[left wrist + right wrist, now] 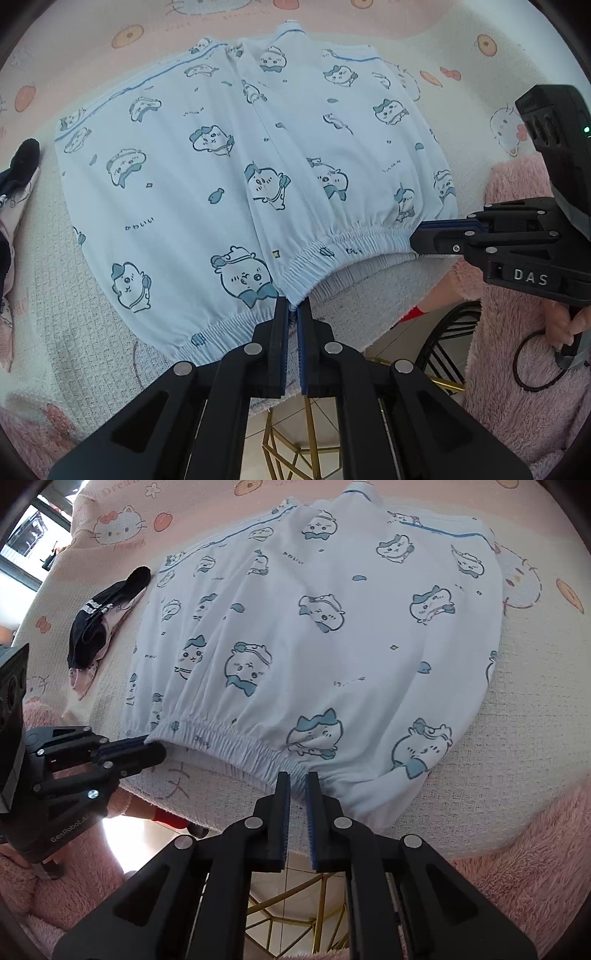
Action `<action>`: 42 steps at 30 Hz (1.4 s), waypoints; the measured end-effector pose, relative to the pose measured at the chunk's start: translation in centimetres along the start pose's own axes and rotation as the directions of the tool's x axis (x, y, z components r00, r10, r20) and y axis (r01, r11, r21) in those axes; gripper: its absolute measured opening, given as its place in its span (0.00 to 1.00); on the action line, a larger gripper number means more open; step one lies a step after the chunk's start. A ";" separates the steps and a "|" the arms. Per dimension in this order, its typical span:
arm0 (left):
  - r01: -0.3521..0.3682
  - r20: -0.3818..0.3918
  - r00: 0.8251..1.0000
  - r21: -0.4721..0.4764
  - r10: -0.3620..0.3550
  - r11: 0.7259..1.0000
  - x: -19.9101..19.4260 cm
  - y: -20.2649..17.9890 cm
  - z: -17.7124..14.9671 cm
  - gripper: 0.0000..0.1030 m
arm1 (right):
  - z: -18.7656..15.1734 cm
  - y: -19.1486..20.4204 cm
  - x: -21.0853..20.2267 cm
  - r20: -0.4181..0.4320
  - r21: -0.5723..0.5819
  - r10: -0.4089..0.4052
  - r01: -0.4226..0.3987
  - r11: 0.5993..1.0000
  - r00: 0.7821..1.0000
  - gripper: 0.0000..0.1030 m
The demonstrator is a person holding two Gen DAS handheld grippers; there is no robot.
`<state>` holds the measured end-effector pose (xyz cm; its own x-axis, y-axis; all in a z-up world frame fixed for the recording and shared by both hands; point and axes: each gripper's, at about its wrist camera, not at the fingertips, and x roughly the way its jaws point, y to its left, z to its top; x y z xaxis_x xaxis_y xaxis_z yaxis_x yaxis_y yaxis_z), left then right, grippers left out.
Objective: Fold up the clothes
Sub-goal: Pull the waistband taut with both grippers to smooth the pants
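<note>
On the blanket (74, 295), both hand-held grippers seemingly pinch the shorts (229, 155).

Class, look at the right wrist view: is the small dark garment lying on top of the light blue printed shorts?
No. The dark garment lies on the blanket beside the shorts, off their left edge, not on them.

Shorts (236, 177) lie on blanket (74, 325), dark garment (22, 166) left.
</note>
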<state>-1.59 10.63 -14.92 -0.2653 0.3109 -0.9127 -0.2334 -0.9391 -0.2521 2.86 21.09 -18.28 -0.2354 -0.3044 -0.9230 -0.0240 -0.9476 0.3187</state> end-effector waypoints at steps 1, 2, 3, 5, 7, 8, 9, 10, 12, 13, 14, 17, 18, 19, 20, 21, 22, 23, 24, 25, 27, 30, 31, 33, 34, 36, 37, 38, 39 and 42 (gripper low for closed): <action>0.015 0.007 1.000 -0.017 -0.014 1.000 -0.2 0.3 0.1 0.05 | 0.0 0.4 -0.1 0.008 -0.017 0.019 -0.019 1.000 1.000 0.09; 0.029 0.014 0.999 -0.033 -0.029 0.999 -0.4 0.6 0.1 0.06 | 0.1 0.7 -0.1 0.015 -0.035 0.037 -0.037 0.999 0.999 0.10; 0.044 0.021 0.999 -0.050 -0.043 0.998 -0.7 0.9 0.2 0.06 | 0.2 1.1 -0.2 0.020 -0.052 0.043 -0.042 0.998 0.999 0.15; 0.074 0.037 0.997 -0.082 -0.071 0.994 -1.1 1.5 0.3 0.09 | 0.3 1.5 -0.2 0.033 -0.069 0.026 -0.024 0.997 0.999 0.18; 0.104 0.053 0.994 -0.114 -0.099 0.988 -1.5 2.1 0.4 0.12 | 0.5 1.3 -0.2 0.043 -0.050 0.035 -0.033 0.998 0.998 0.18; 0.119 0.062 0.992 -0.130 -0.112 0.984 -1.8 2.4 0.5 0.15 | 0.6 1.2 -0.1 0.047 -0.040 0.038 -0.036 0.999 0.998 0.18; 0.135 0.070 0.990 -0.146 -0.125 0.980 -2.0 2.7 0.5 0.15 | 0.7 0.8 0.1 0.043 -0.023 0.029 -0.028 0.999 0.999 0.19; 0.123 0.066 0.991 -0.151 -0.115 0.981 -1.5 2.9 1.0 0.16 | 0.8 0.4 0.4 0.032 -0.006 0.007 -0.007 1.000 0.999 0.19; 0.060 0.012 0.998 -0.124 -0.059 0.990 0.4 2.4 1.6 0.16 | 0.8 0.0 1.1 -0.003 0.024 -0.023 0.023 0.999 1.000 0.19; 0.035 -0.023 0.999 -0.106 -0.038 0.994 1.5 2.0 1.5 0.16 | 0.8 -0.2 1.1 -0.002 0.036 -0.019 0.019 0.999 1.000 0.19; 0.011 -0.058 0.998 -0.087 -0.017 0.996 2.5 1.6 1.5 0.16 | 0.6 -0.3 1.0 -0.007 0.031 -0.041 0.041 0.999 0.999 0.19; -0.055 -0.099 0.994 -0.041 0.051 0.998 3.9 0.8 1.2 0.15 | 0.1 -0.6 0.7 -0.026 0.025 -0.109 0.110 0.994 0.994 0.19; -0.090 -0.101 0.991 -0.042 0.085 0.995 3.7 1.1 1.1 0.15 | -0.1 -1.1 0.5 -0.031 0.045 -0.124 0.125 0.991 0.992 0.19; -0.132 -0.106 0.986 -0.052 0.126 0.990 3.4 1.6 0.9 0.15 | -0.3 -1.6 0.3 -0.036 0.066 -0.139 0.141 0.988 0.990 0.21; -0.146 -0.110 0.984 -0.058 0.139 0.988 3.2 1.8 0.7 0.15 | -0.5 -2.2 0.0 -0.041 0.085 -0.152 0.155 0.984 0.988 0.21; -0.144 -0.114 0.984 -0.061 0.136 0.988 3.3 1.8 0.7 0.15 | -0.6 -2.3 -0.1 -0.043 0.093 -0.145 0.148 0.985 0.989 0.21; -0.142 -0.118 0.984 -0.065 0.133 0.988 3.3 1.8 0.6 0.15 | -0.6 -2.4 -0.2 -0.045 0.100 -0.138 0.142 0.985 0.989 0.21; -0.139 -0.122 0.984 -0.069 0.130 0.988 3.3 1.8 0.5 0.16 | -0.6 -2.6 -0.3 -0.046 0.108 -0.128 0.133 0.985 0.991 0.23; -0.137 -0.126 0.984 -0.073 0.127 0.988 3.3 1.7 0.5 0.16 | -0.6 -2.5 -0.4 -0.029 0.114 -0.080 0.083 0.990 0.996 0.27; -0.135 -0.130 0.984 -0.077 0.125 0.988 3.4 1.7 0.4 0.16 | -0.5 -2.4 -0.5 -0.012 0.119 -0.031 0.033 0.992 0.999 0.30; -0.131 -0.138 0.983 -0.085 0.119 0.988 3.4 1.7 0.2 0.16 | -0.1 -2.1 -0.7 0.027 0.119 0.057 -0.060 0.991 0.998 0.30; -0.125 -0.150 0.983 -0.097 0.110 0.987 3.5 1.6 0.0 0.16 | 0.5 -1.3 0.0 0.022 0.086 0.002 -0.004 0.996 1.000 0.31; -0.123 -0.154 0.982 -0.101 0.107 0.987 3.5 1.6 0.0 0.16 | 0.6 -1.1 0.5 -0.002 0.078 -0.031 0.031 0.996 1.000 0.31; -0.124 -0.165 0.981 -0.142 0.100 0.982 3.0 2.2 -0.4 0.17 | 0.2 -1.5 0.3 -0.023 0.079 -0.053 0.055 0.995 0.998 0.31; -0.125 -0.171 0.981 -0.167 0.096 0.978 2.7 2.5 -0.6 0.17 | 0.0 -1.7 0.2 -0.034 0.080 -0.066 0.068 0.994 0.997 0.31; -0.140 -0.182 0.978 -0.212 0.102 0.967 2.0 3.3 -1.1 0.17 | -0.6 -2.6 0.1 -0.050 0.103 -0.099 0.104 0.989 0.994 0.31; -0.161 -0.185 0.975 -0.231 0.119 0.959 1.7 3.7 -1.3 0.17 | -0.6 -3.0 -0.1 -0.044 0.129 -0.071 0.076 0.989 0.996 0.31; -0.185 -0.186 0.972 -0.250 0.140 0.950 1.5 4.0 -1.6 0.18 | -0.6 -3.4 -0.3 -0.032 0.152 -0.046 0.051 0.987 0.998 0.32; -0.194 -0.192 0.970 -0.266 0.146 0.944 1.6 4.3 -1.7 0.18 | -0.5 -3.7 -0.6 -0.009 0.175 -0.014 0.016 0.984 1.000 0.32; -0.203 -0.220 0.965 -0.290 0.141 0.935 2.4 4.7 -1.9 0.37 | -0.2 -4.4 -0.9 0.023 0.217 0.013 -0.018 0.976 1.000 0.33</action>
<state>-1.55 6.69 -18.90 -0.0829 0.1356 -0.9873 0.1071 -0.9838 -0.1441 3.41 25.54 -18.96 -0.2577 -0.3146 -0.9136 -0.2302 -0.8983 0.3743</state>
